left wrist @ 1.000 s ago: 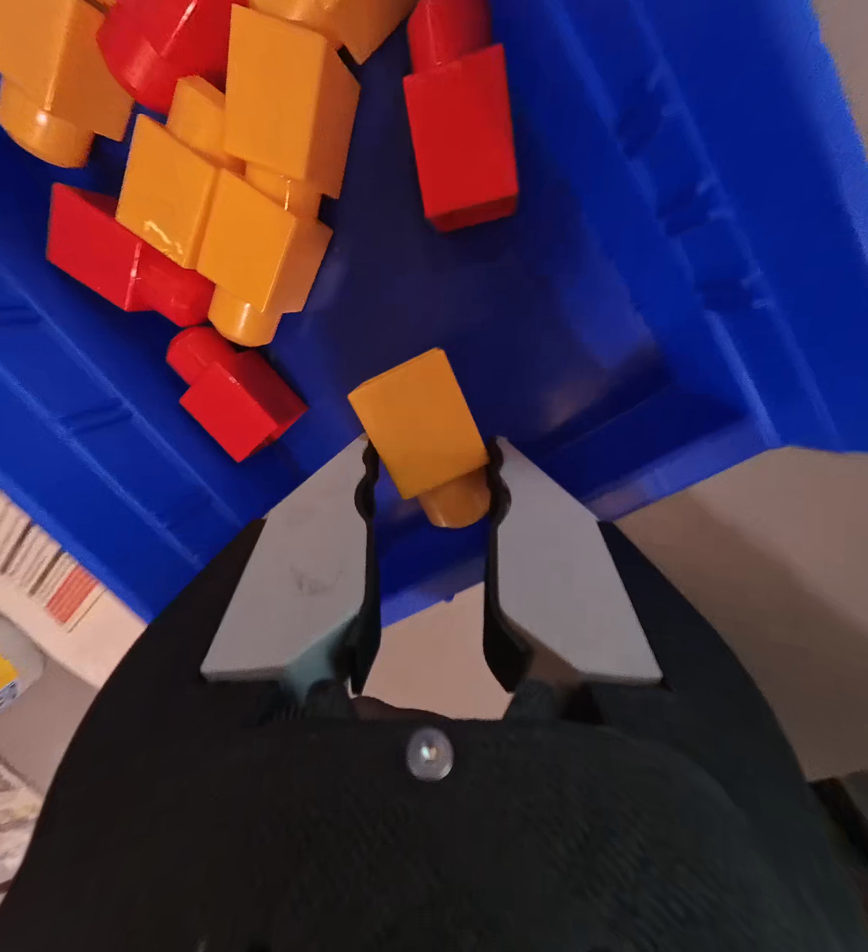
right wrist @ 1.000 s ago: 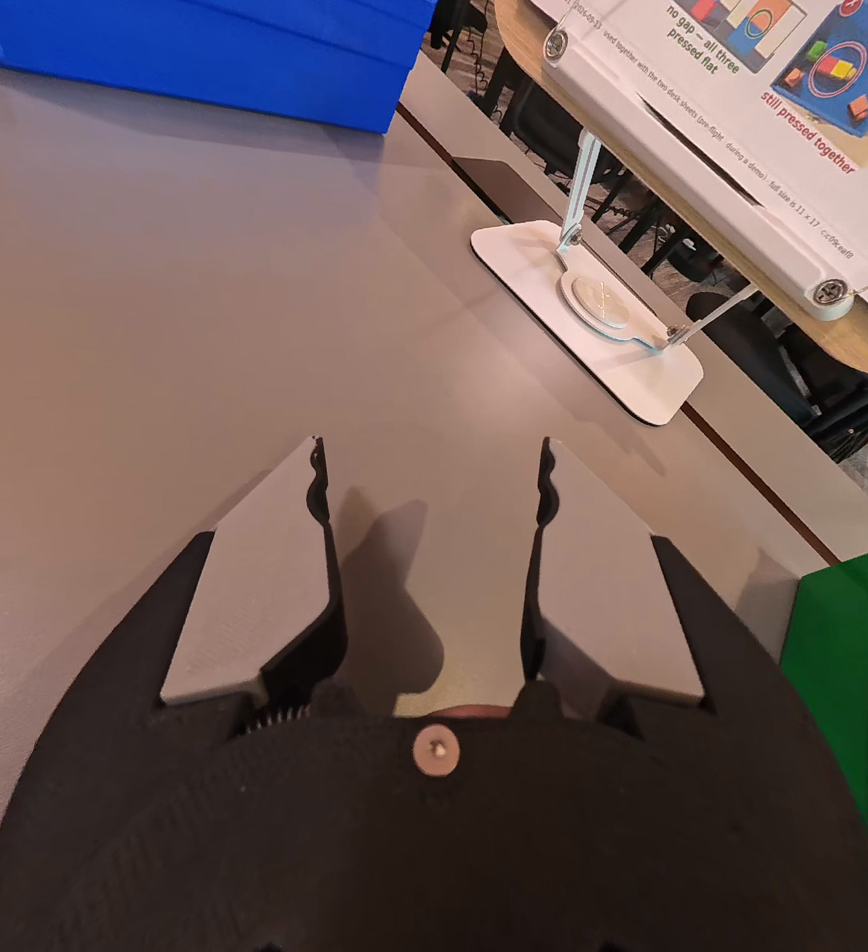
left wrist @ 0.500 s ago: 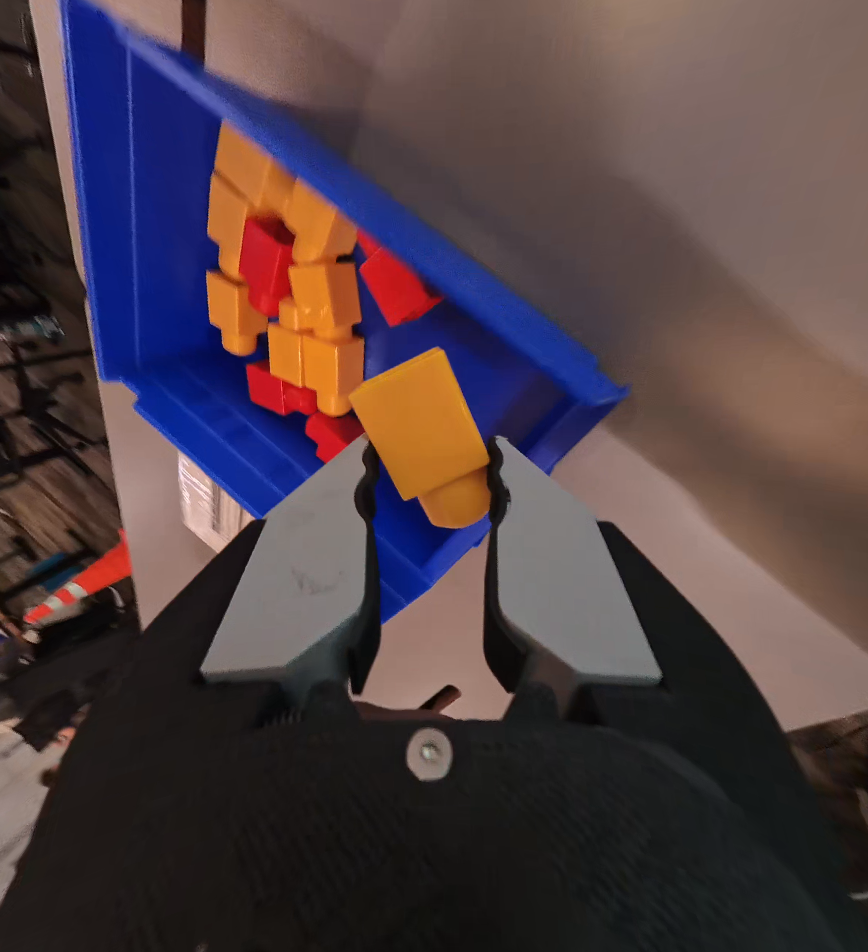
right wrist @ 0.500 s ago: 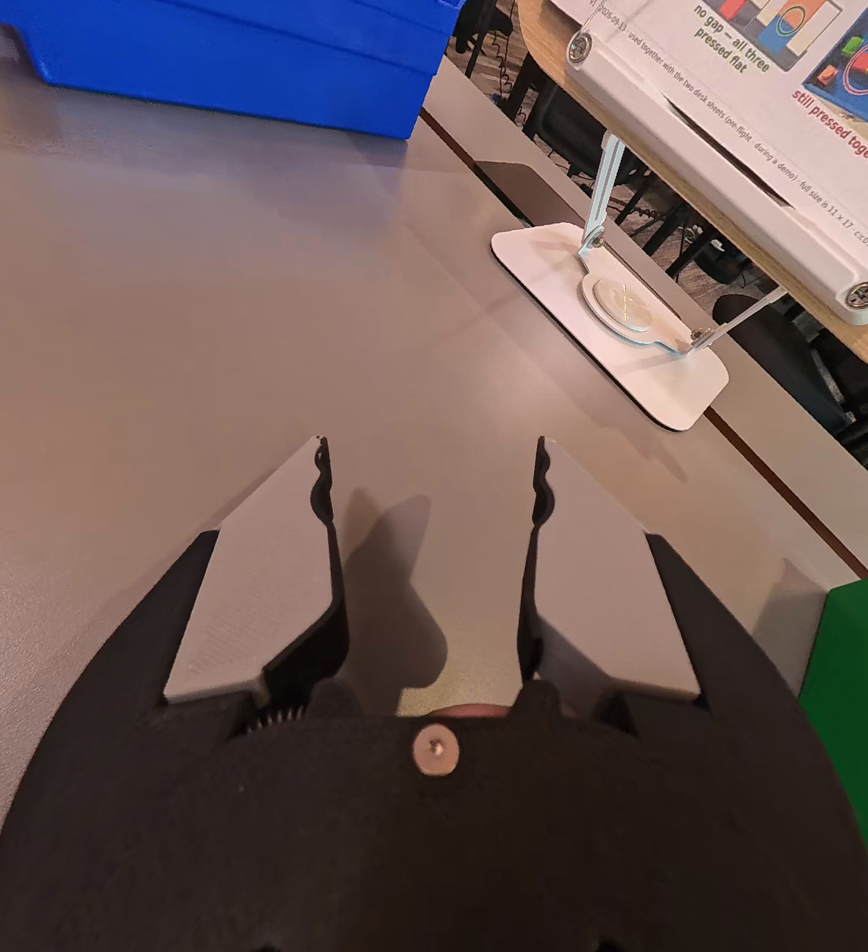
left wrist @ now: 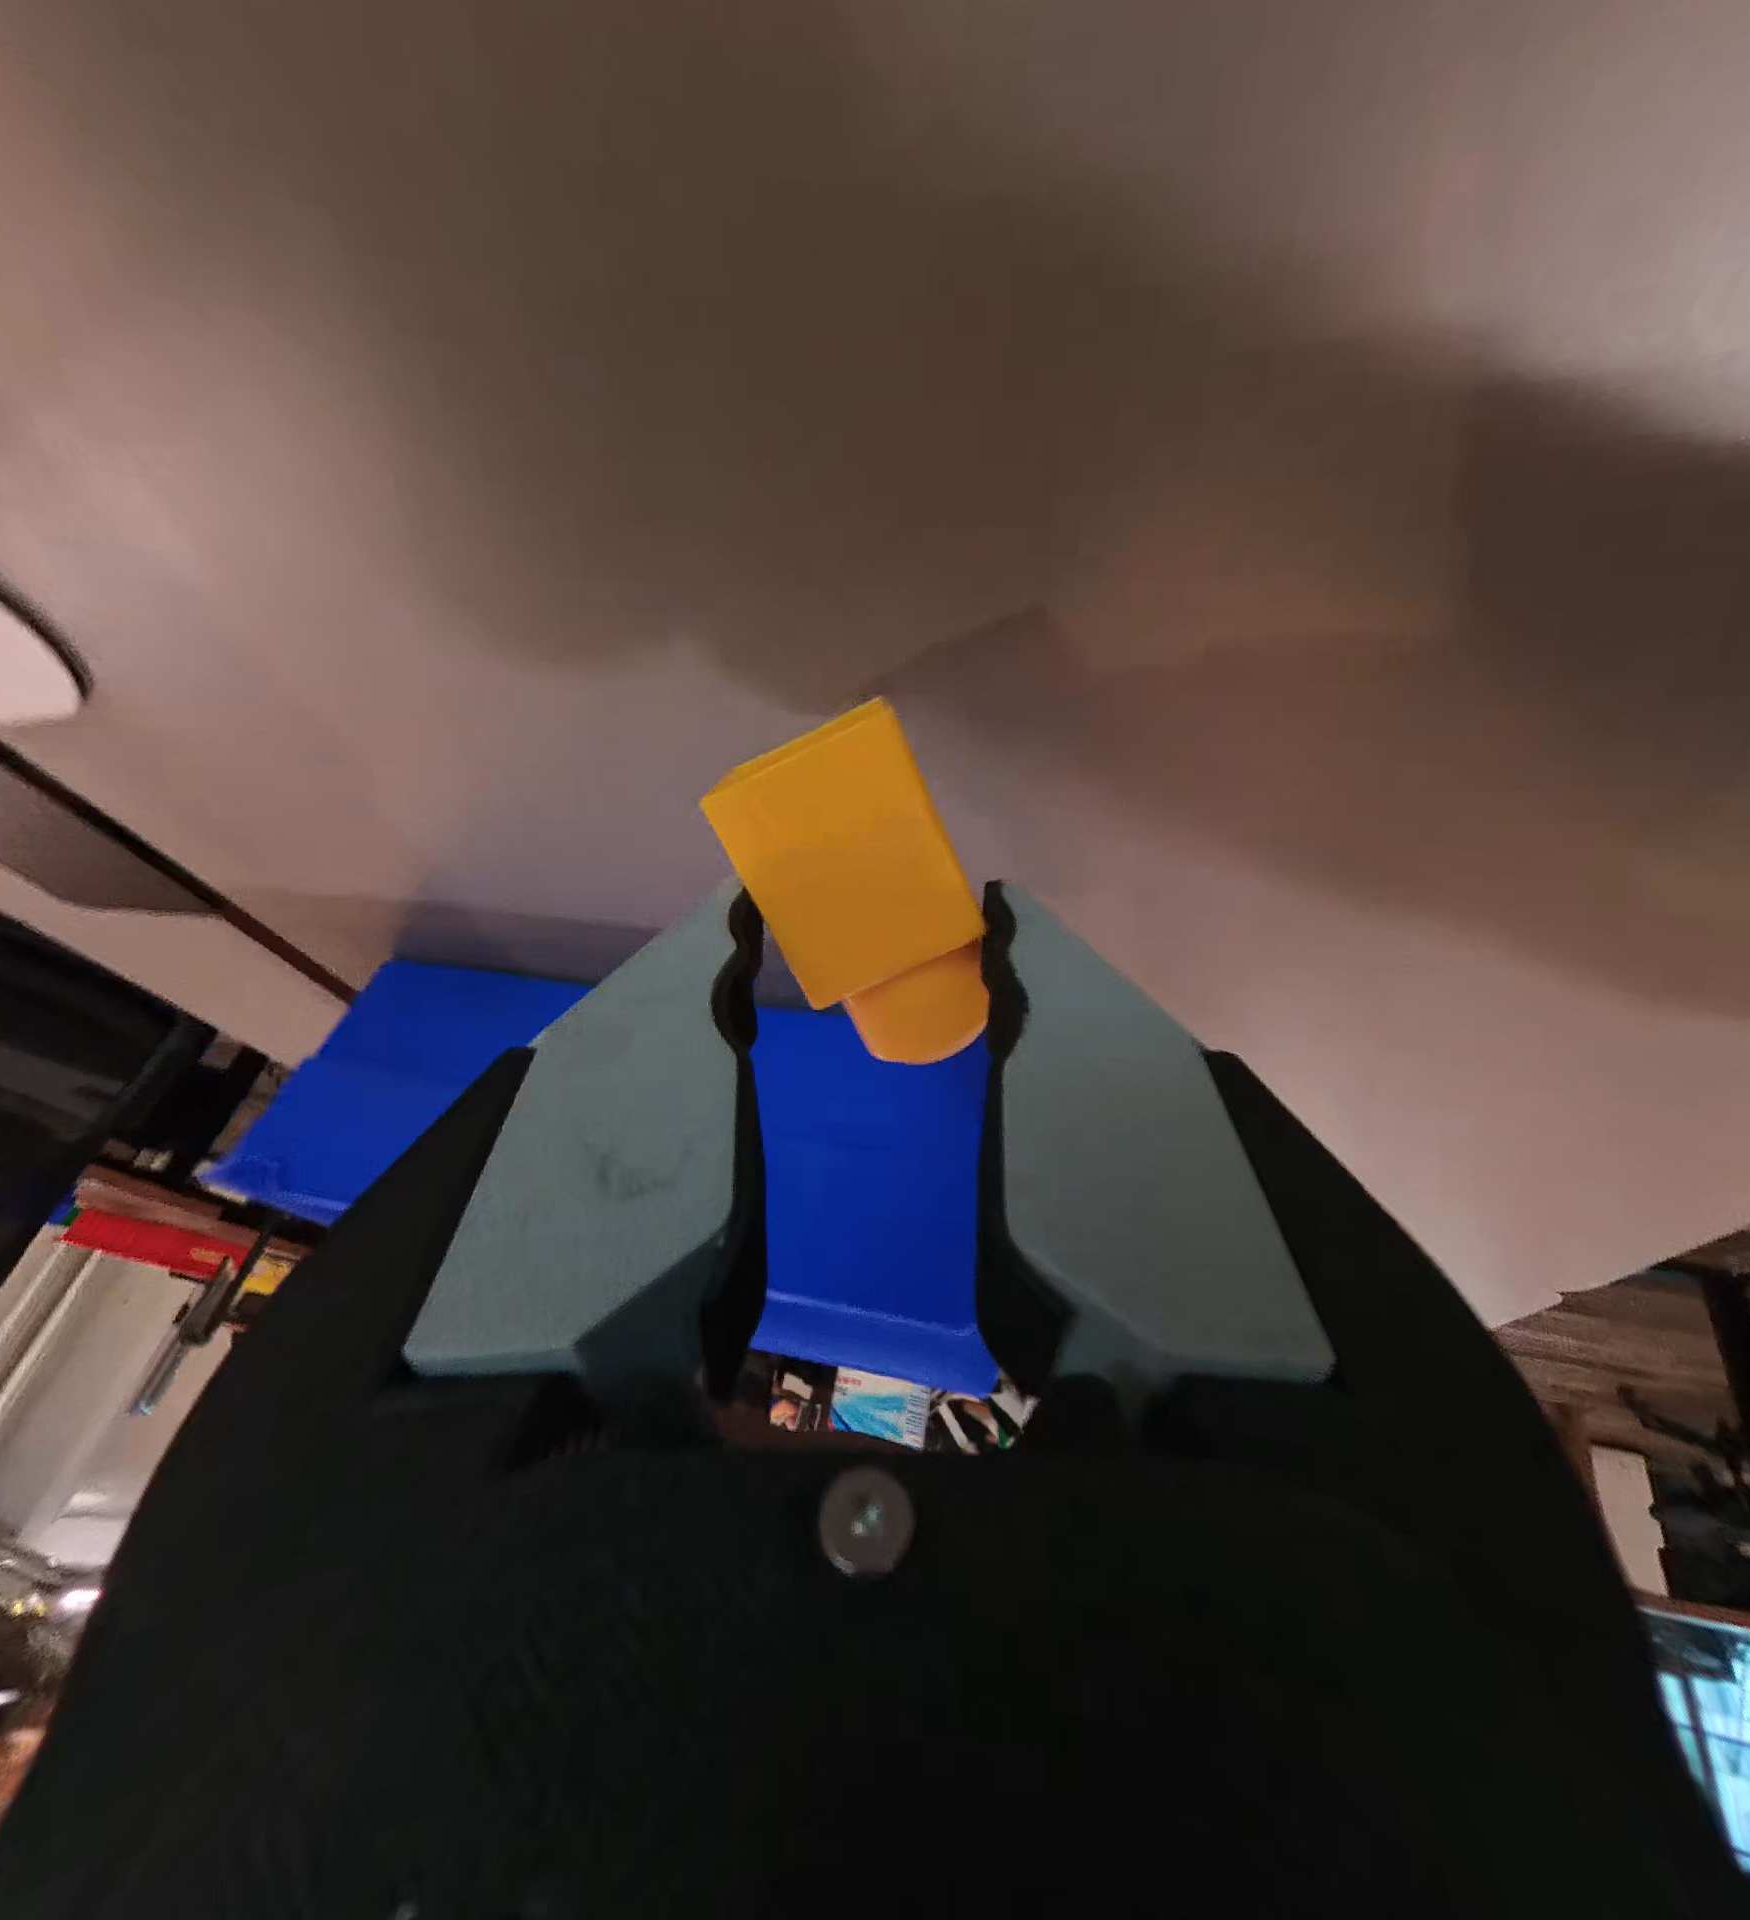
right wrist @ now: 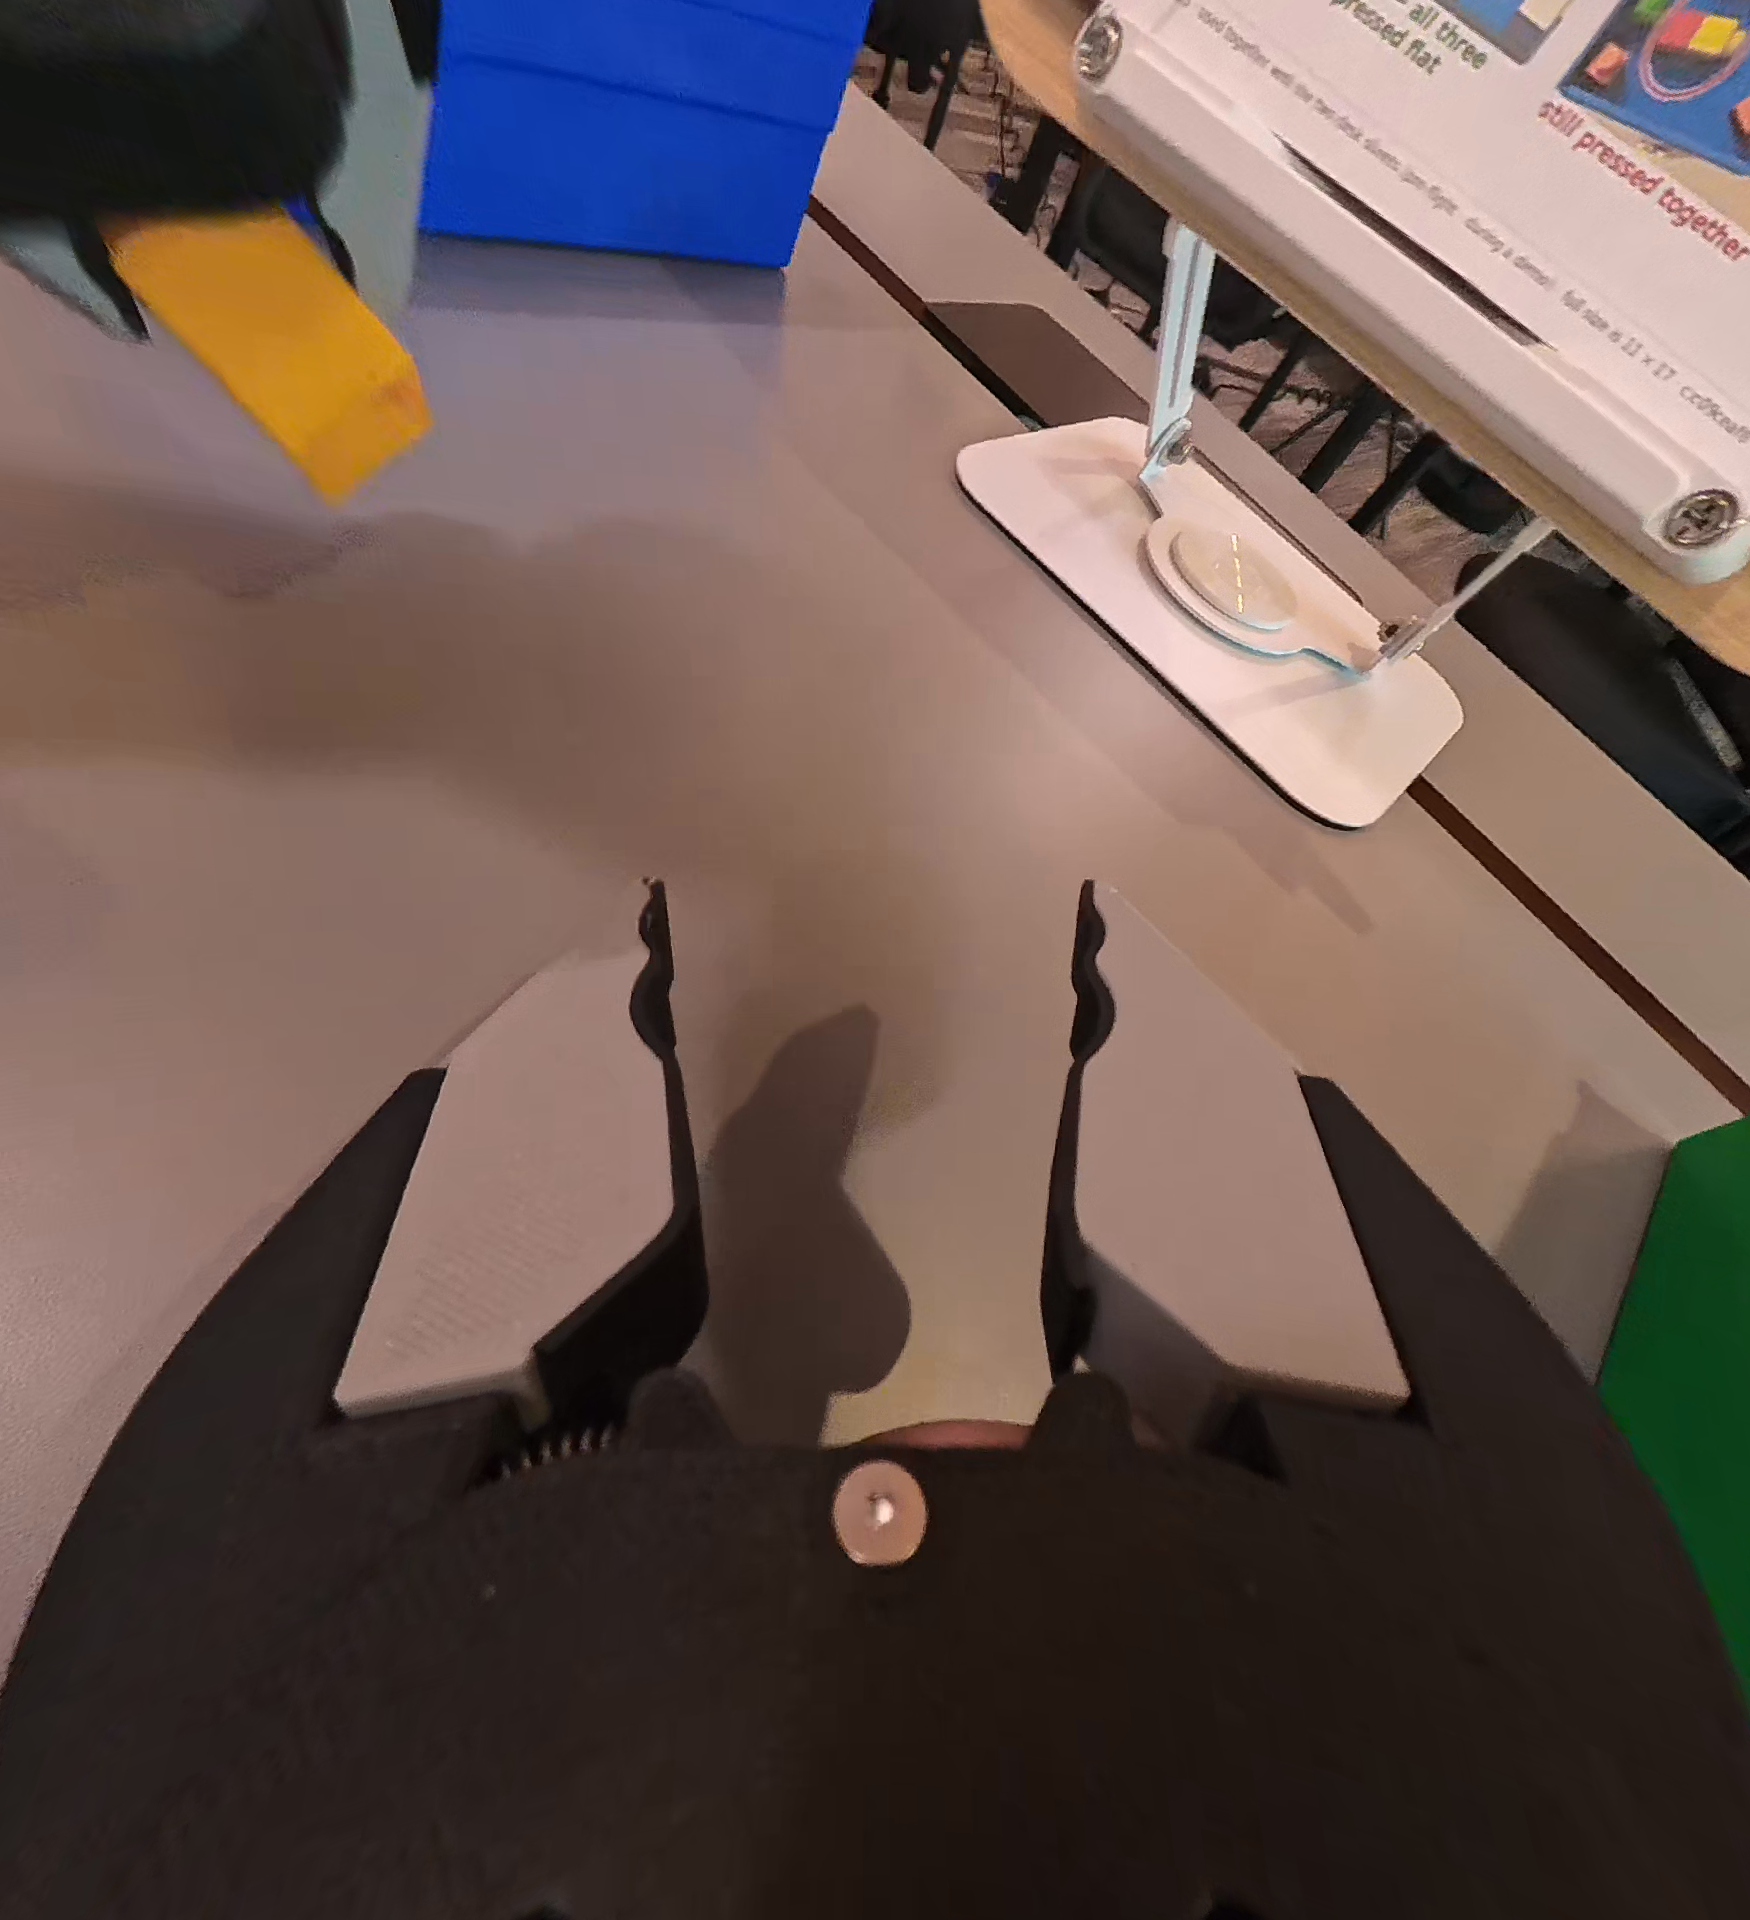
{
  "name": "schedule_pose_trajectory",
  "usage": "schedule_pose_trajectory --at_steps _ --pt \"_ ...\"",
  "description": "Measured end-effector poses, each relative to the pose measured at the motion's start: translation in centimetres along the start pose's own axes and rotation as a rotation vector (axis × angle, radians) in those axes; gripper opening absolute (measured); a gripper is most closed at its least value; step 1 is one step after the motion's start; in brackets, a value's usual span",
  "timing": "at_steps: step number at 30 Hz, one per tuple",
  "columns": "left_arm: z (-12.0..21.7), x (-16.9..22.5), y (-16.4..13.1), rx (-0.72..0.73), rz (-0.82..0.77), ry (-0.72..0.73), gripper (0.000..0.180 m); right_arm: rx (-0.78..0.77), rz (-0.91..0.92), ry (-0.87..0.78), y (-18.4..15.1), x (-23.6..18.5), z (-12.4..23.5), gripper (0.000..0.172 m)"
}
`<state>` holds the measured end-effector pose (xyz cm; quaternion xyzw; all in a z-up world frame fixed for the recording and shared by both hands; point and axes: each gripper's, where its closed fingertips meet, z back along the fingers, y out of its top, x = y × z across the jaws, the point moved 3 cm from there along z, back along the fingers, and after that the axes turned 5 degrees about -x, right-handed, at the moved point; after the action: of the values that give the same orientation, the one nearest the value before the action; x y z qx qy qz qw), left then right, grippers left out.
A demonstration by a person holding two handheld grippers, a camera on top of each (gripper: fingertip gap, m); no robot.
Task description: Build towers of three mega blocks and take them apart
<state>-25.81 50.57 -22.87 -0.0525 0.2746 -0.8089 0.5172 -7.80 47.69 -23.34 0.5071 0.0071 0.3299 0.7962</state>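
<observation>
Now your left claw point(left wrist: 863, 935) carries an orange block point(left wrist: 840, 862).
Its pads press the block's sides above the grey table point(right wrist: 642, 675); your right claw point(right wrist: 869, 935) hangs spread wide, clasping nothing.

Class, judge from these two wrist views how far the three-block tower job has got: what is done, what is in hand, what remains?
Done: one orange plastic block is out of the blue plastic bin. In hand: the left gripper grips it, tilted, above the grey table. Left: no tower is visible on the table; the right gripper is open and holds nothing, so all stacking and taking apart seems to remain.
</observation>
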Motion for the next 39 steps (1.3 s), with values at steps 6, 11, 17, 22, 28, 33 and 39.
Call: schedule_pose_trajectory --at_steps 6,11,17,22,28,33,39 --pt "0.9 -1.7 3.3 -0.001 -0.069 0.025 0.041 0.010 -0.029 -0.021 -0.1 1.5 0.3 0.075" --pt "1.4 -2.5 4.6 0.017 -0.085 0.020 0.041 0.004 -0.055 -0.029 -0.6 2.5 0.3 0.076" --pt "1.2 -2.8 5.6 0.008 -0.104 0.010 0.040 -0.005 -0.073 -0.040 -1.0 3.5 0.3 0.076" --pt "1.1 -2.8 6.3 0.049 -0.100 0.018 0.024 -0.010 -0.082 -0.041 -1.2 3.8 0.2 0.076" --pt "0.8 -2.9 4.9 0.073 -0.029 0.018 0.041 -0.016 -0.079 -0.032 -1.2 3.6 0.2 0.077" --pt "-0.4 -3.4 3.3 0.223 0.090 -0.012 0.041 -0.008 -0.087 -0.027 -1.1 3.6 0.3 0.077" --pt "-2.3 -3.8 4.2 0.420 0.106 0.042 0.039 -0.014 -0.081 -0.018 -1.1 3.3 0.1 0.077"
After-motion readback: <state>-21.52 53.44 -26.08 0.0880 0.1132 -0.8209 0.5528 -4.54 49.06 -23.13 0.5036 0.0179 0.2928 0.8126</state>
